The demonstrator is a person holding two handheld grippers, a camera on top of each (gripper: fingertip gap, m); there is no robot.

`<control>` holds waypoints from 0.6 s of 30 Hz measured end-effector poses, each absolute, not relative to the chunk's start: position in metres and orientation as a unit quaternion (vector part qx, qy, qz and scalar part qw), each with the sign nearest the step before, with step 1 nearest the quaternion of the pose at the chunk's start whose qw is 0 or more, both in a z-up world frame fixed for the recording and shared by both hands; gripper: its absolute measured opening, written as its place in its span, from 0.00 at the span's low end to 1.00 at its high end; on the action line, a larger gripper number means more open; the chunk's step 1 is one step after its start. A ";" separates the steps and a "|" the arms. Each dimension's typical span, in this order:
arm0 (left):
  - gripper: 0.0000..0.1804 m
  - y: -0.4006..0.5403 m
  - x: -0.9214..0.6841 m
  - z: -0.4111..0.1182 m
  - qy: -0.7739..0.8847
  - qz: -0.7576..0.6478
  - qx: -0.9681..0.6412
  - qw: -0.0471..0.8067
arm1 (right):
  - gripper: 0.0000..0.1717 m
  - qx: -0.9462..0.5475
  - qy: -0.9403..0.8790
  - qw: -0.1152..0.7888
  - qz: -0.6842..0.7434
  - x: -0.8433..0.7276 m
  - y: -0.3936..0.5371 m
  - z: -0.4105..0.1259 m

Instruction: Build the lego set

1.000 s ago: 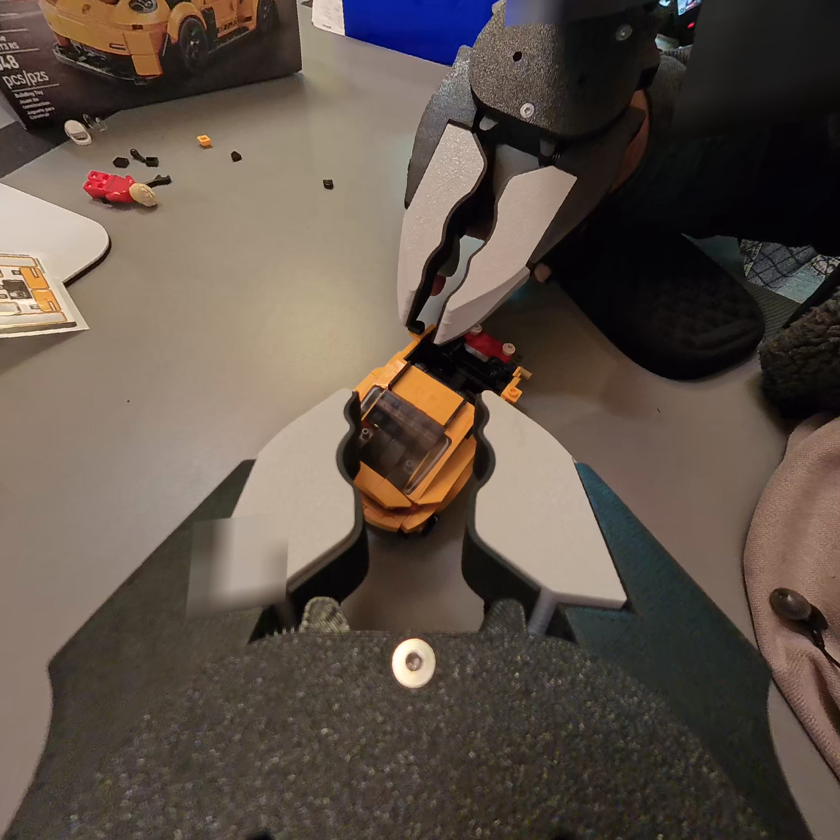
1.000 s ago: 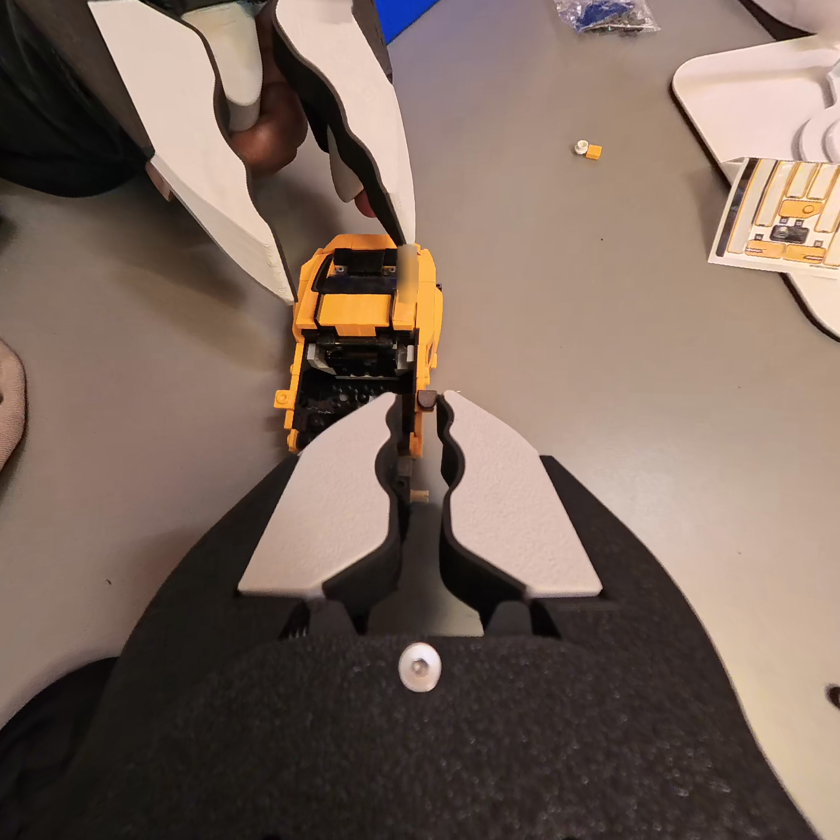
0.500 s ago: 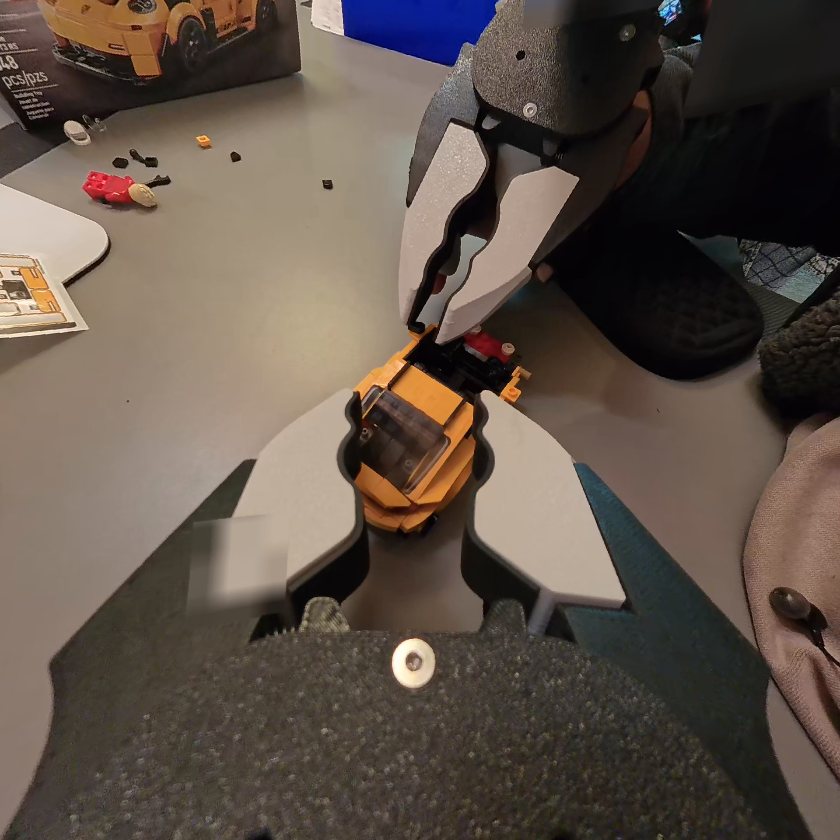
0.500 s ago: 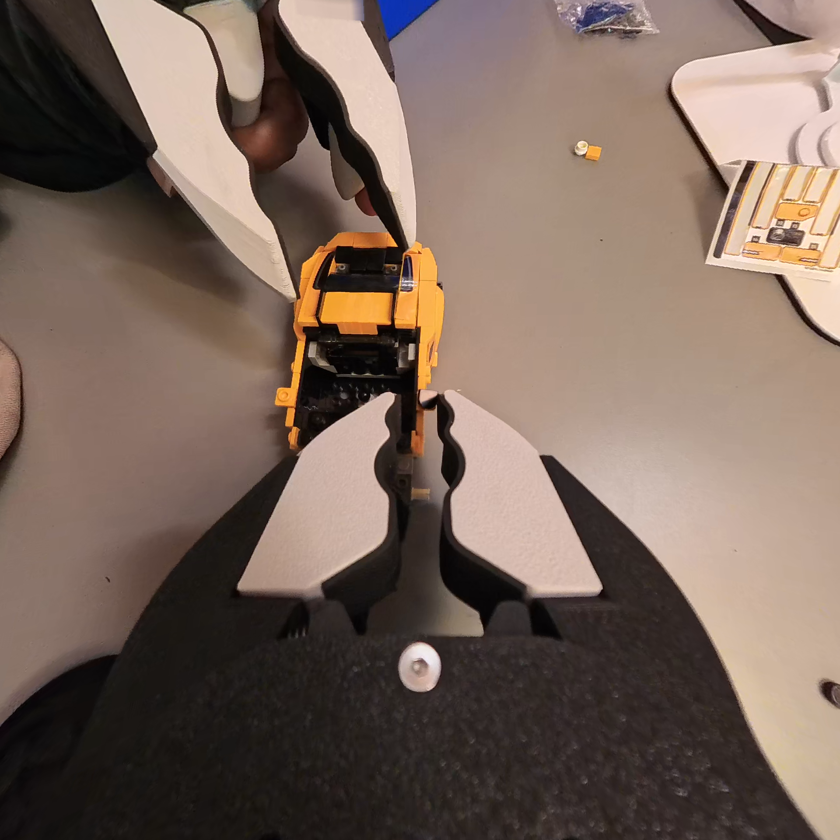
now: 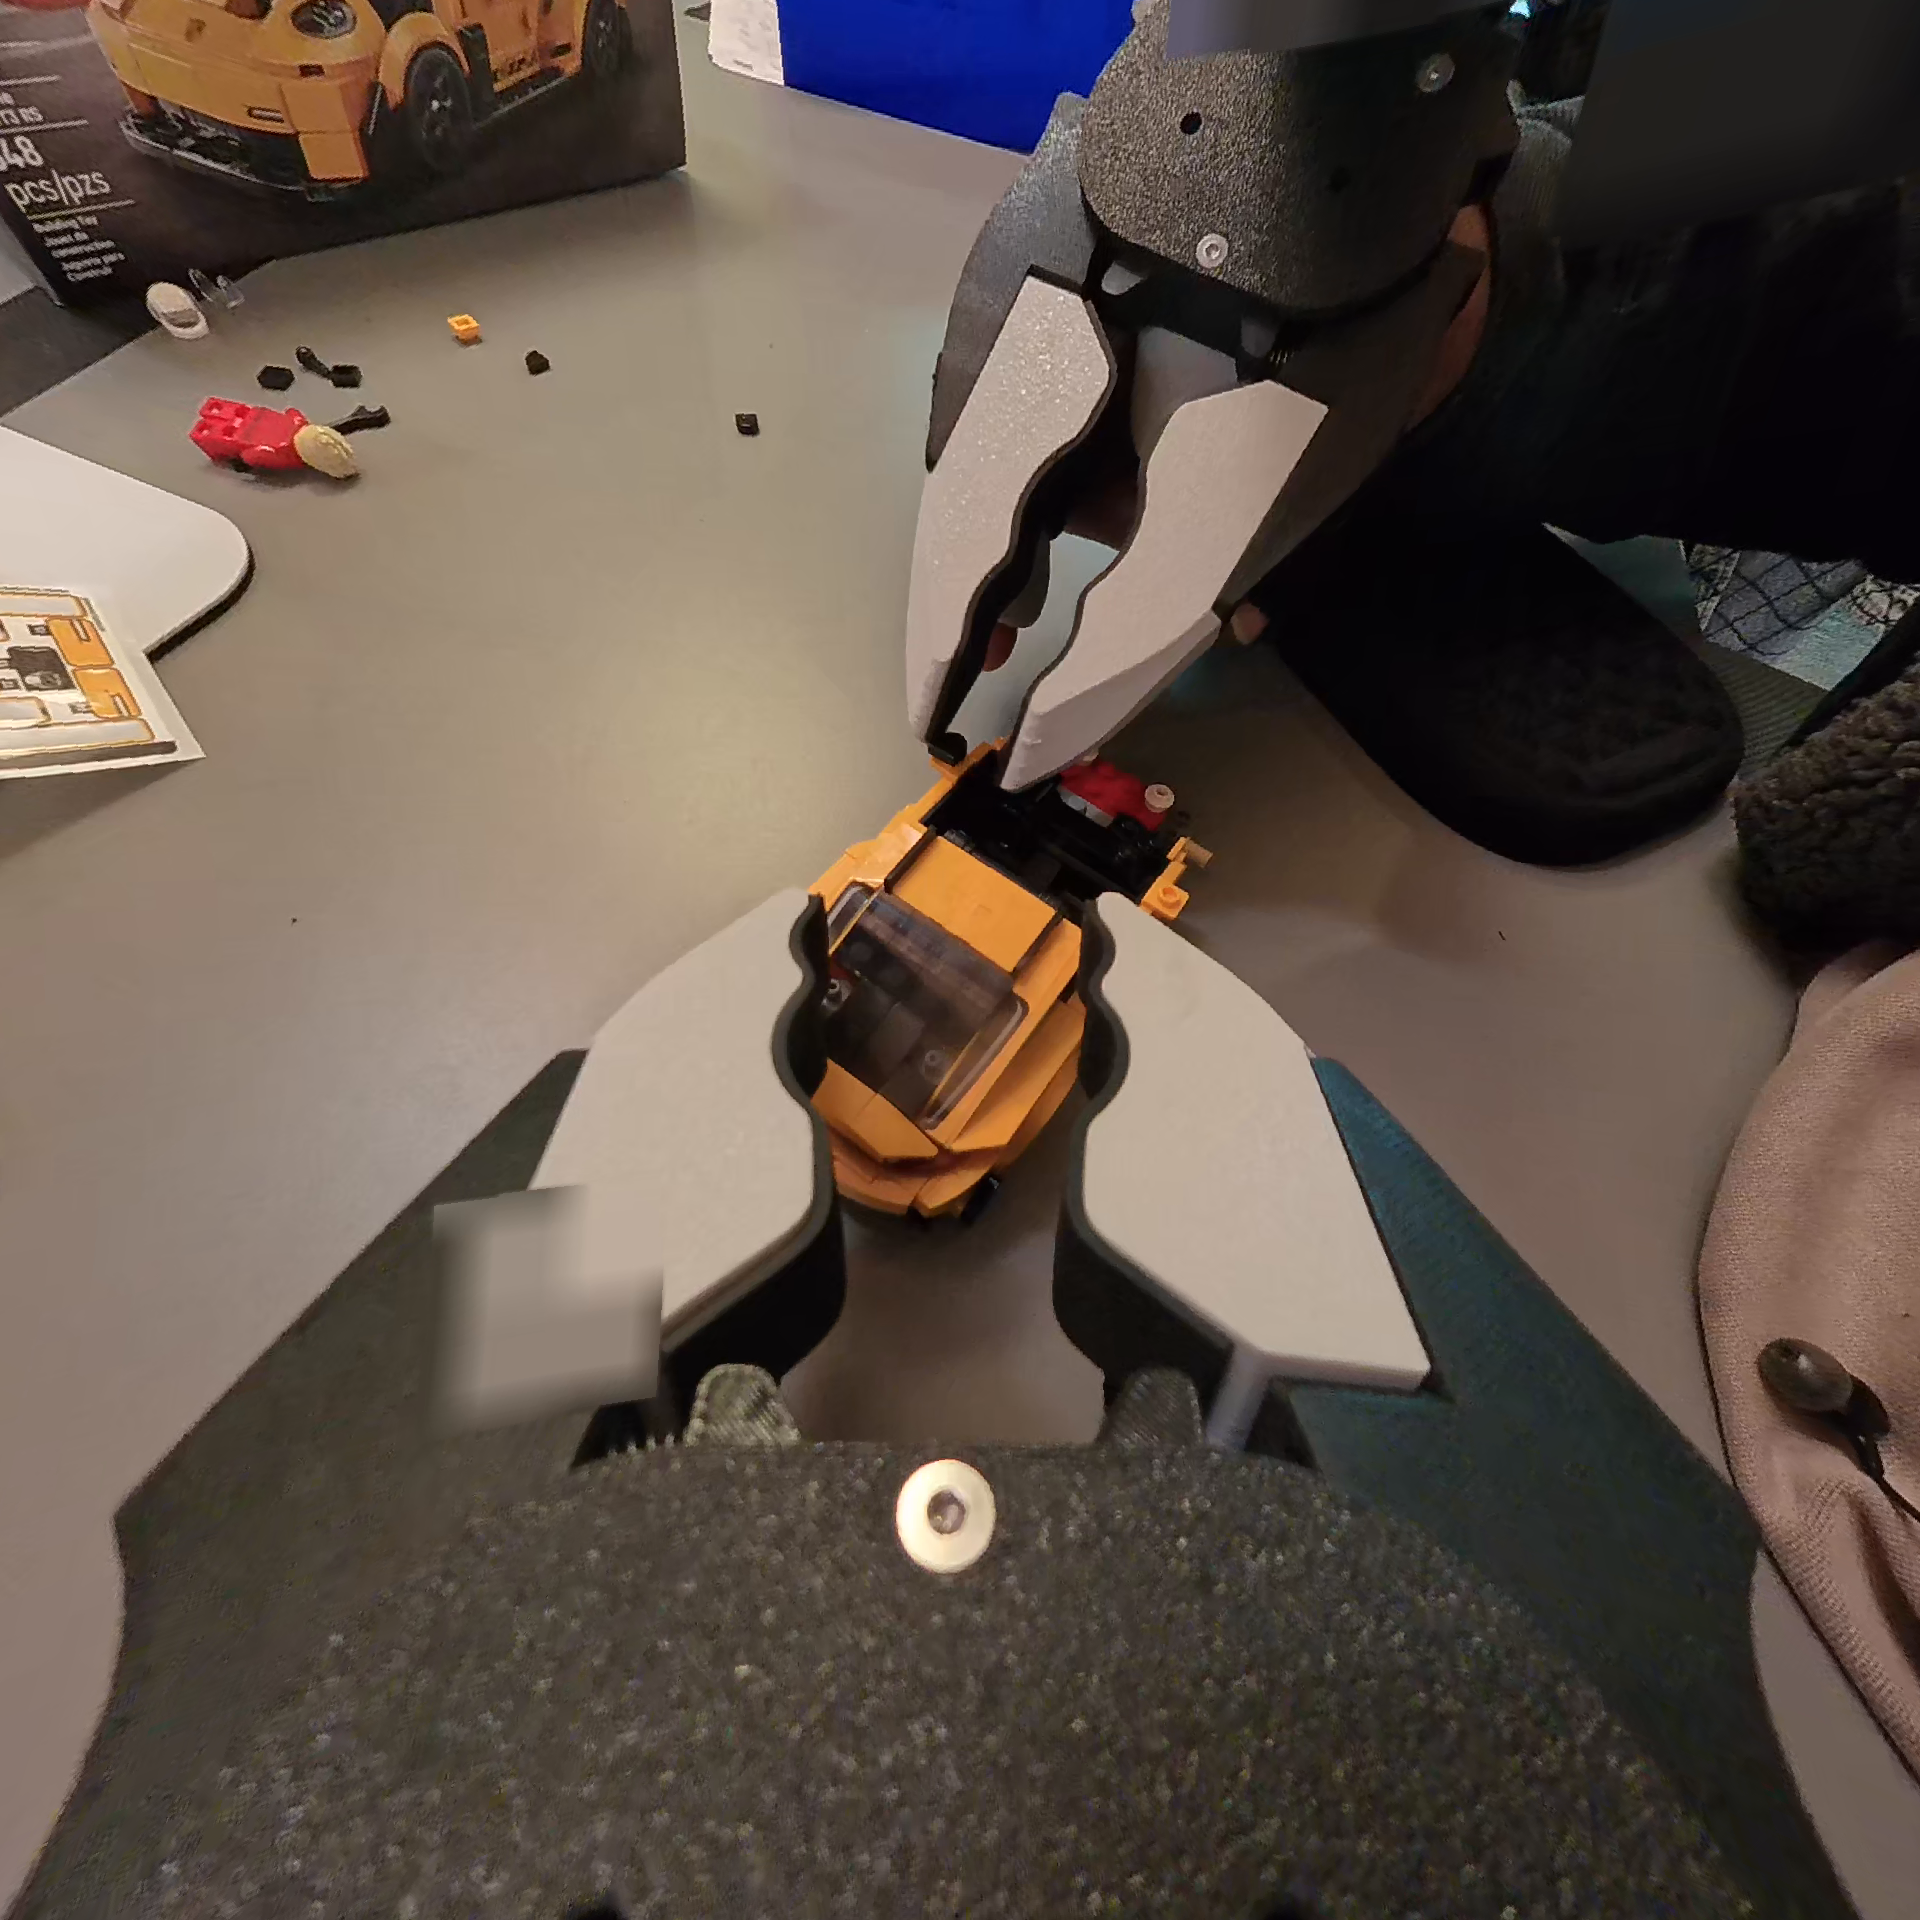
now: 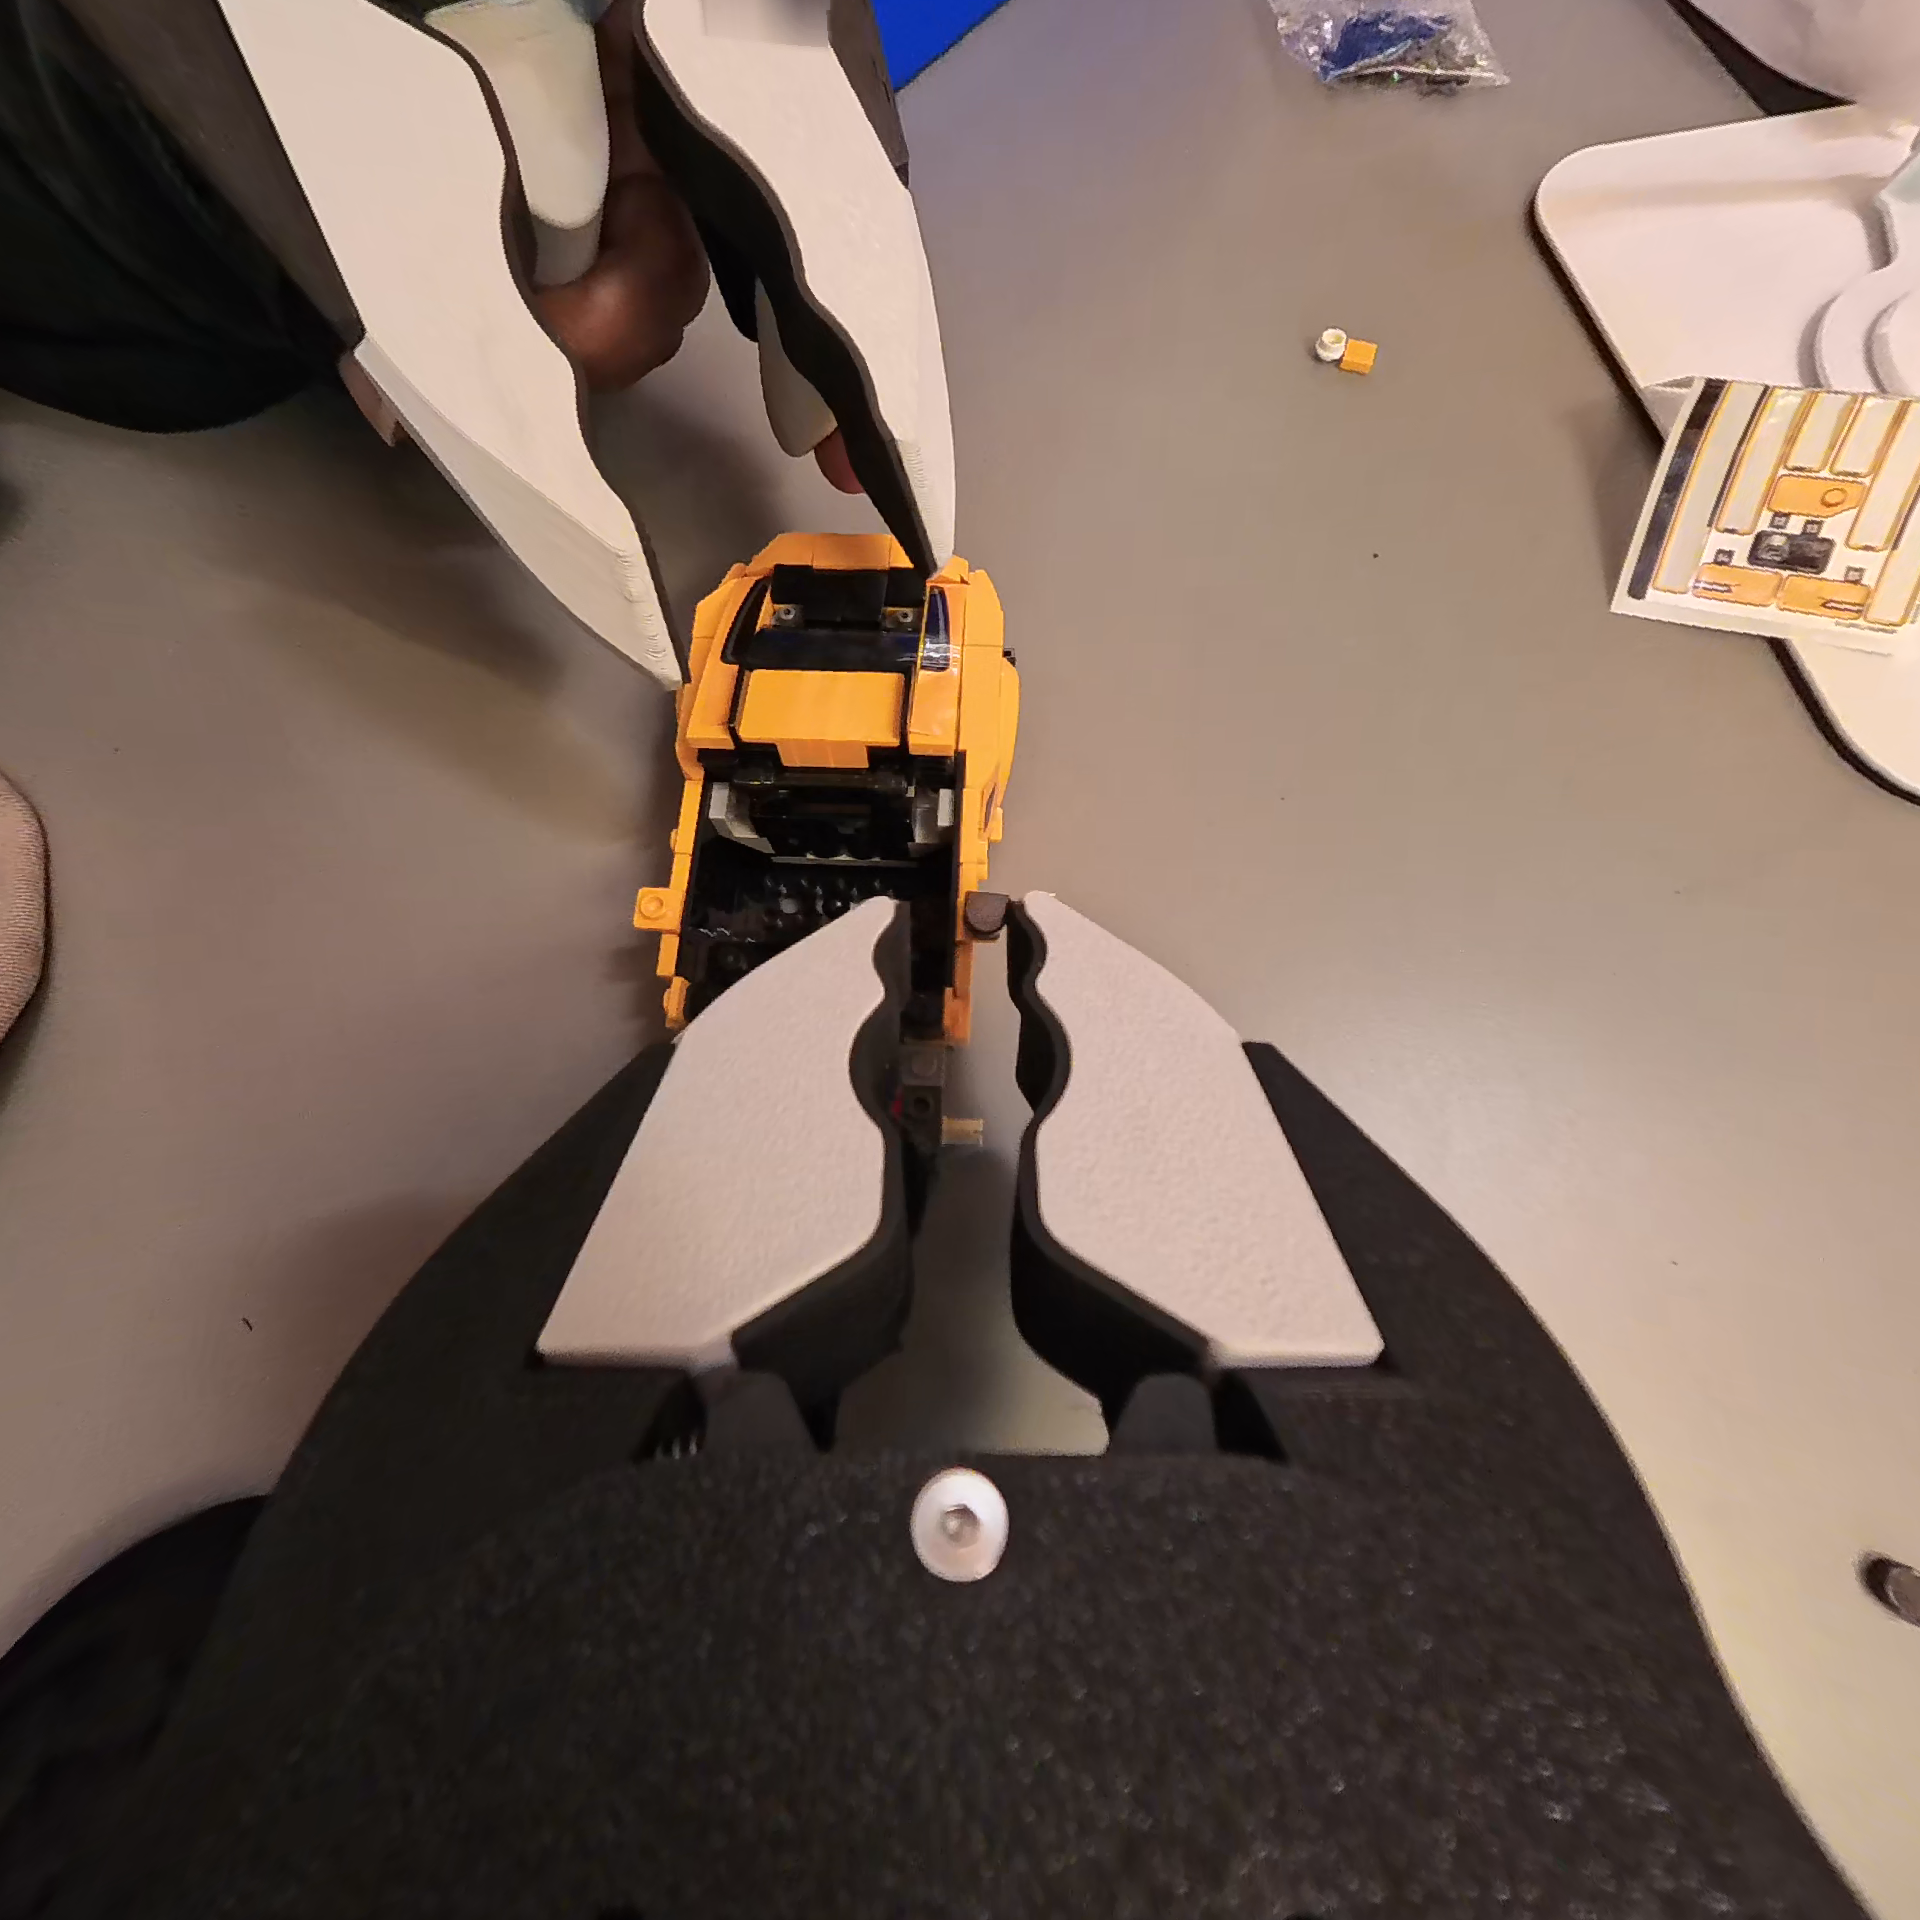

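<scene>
An orange brick car (image 5: 935, 997) stands on the grey table (image 5: 520, 831). My left gripper (image 5: 951, 914) is shut on the car, with its pads against both sides of the cabin. In the right wrist view the left gripper (image 6: 805, 613) straddles the car's (image 6: 821, 717) far end. My right gripper (image 6: 956, 906) straddles the car's right side wall at the open rear. It presses a small dark piece (image 6: 985, 914) between its right pad and that wall. The left wrist view shows the right gripper (image 5: 982, 761) at the car's rear, with the dark piece (image 5: 945, 744) at one fingertip.
A toy box (image 5: 343, 114), a red minifigure (image 5: 265, 436) and loose small bits (image 5: 468, 327) lie at the far left. A sticker sheet (image 6: 1787, 520) rests on a white board (image 6: 1714, 229). A beige cloth (image 5: 1829, 1247) and a dark sleeve (image 5: 1558, 675) are on the right. The gap from one gripper's tips to the other's is roughly 6 cm. From either gripper's tips it is about 25 cm to the red minifigure (image 5: 265, 436).
My right gripper's jaws have widened slightly around the side wall and the dark piece. The car and my left gripper have barely moved.
</scene>
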State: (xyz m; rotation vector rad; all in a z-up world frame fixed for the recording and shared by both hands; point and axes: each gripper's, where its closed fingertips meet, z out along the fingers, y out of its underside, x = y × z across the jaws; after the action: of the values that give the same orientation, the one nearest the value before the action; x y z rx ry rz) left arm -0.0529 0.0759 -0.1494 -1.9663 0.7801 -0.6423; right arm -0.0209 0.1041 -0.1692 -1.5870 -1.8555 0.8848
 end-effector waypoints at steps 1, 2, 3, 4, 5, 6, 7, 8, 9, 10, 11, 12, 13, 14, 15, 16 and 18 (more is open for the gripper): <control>0.25 0.076 -0.053 -0.149 0.315 -0.259 -0.795 0.449 | 0.10 -0.589 -0.689 0.269 0.328 -0.021 0.104 -0.169; 0.25 0.076 -0.053 -0.149 0.315 -0.259 -0.795 0.449 | 0.10 -0.588 -0.689 0.269 0.327 -0.021 0.104 -0.169; 0.25 0.076 -0.053 -0.149 0.315 -0.260 -0.795 0.449 | 0.10 -0.587 -0.690 0.268 0.326 -0.021 0.103 -0.170; 0.25 0.076 -0.053 -0.149 0.315 -0.260 -0.795 0.449 | 0.10 -0.587 -0.691 0.270 0.325 -0.021 0.103 -0.170; 0.25 0.076 -0.053 -0.150 0.315 -0.260 -0.795 0.449 | 0.10 -0.586 -0.692 0.270 0.324 -0.021 0.103 -0.170; 0.25 0.076 -0.053 -0.150 0.316 -0.260 -0.795 0.449 | 0.10 -0.586 -0.692 0.270 0.324 -0.021 0.103 -0.170; 0.25 0.076 -0.053 -0.150 0.316 -0.259 -0.795 0.449 | 0.10 -0.586 -0.692 0.270 0.324 -0.021 0.103 -0.170; 0.25 0.076 -0.053 -0.150 0.316 -0.259 -0.795 0.449 | 0.10 -0.585 -0.693 0.271 0.323 -0.021 0.103 -0.170; 0.25 0.076 -0.053 -0.150 0.316 -0.259 -0.795 0.448 | 0.10 -0.585 -0.694 0.271 0.321 -0.021 0.103 -0.170; 0.25 0.076 -0.053 -0.150 0.316 -0.260 -0.795 0.448 | 0.11 -0.584 -0.695 0.272 0.319 -0.020 0.103 -0.171; 0.25 0.076 -0.053 -0.149 0.316 -0.260 -0.795 0.449 | 0.11 -0.583 -0.696 0.273 0.319 -0.021 0.103 -0.171; 0.25 0.076 -0.053 -0.149 0.316 -0.260 -0.794 0.449 | 0.11 -0.582 -0.697 0.273 0.318 -0.021 0.103 -0.171; 0.25 0.076 -0.053 -0.149 0.316 -0.260 -0.794 0.449 | 0.11 -0.582 -0.697 0.272 0.318 -0.021 0.103 -0.171; 0.25 0.075 -0.053 -0.149 0.316 -0.260 -0.794 0.450 | 0.11 -0.581 -0.697 0.272 0.319 -0.021 0.103 -0.171; 0.25 0.075 -0.052 -0.149 0.316 -0.260 -0.794 0.450 | 0.11 -0.581 -0.698 0.272 0.319 -0.021 0.103 -0.171; 0.25 0.075 -0.052 -0.149 0.316 -0.261 -0.794 0.450 | 0.11 -0.581 -0.698 0.273 0.318 -0.021 0.103 -0.171; 0.25 0.075 -0.051 -0.148 0.317 -0.264 -0.792 0.451 | 0.11 -0.580 -0.699 0.273 0.318 -0.021 0.103 -0.170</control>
State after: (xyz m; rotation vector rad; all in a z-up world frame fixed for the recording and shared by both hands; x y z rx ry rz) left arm -0.0508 0.0752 -0.1475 -1.9572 0.7840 -0.6514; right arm -0.0208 0.1027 -0.1704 -1.5605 -1.8794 0.8546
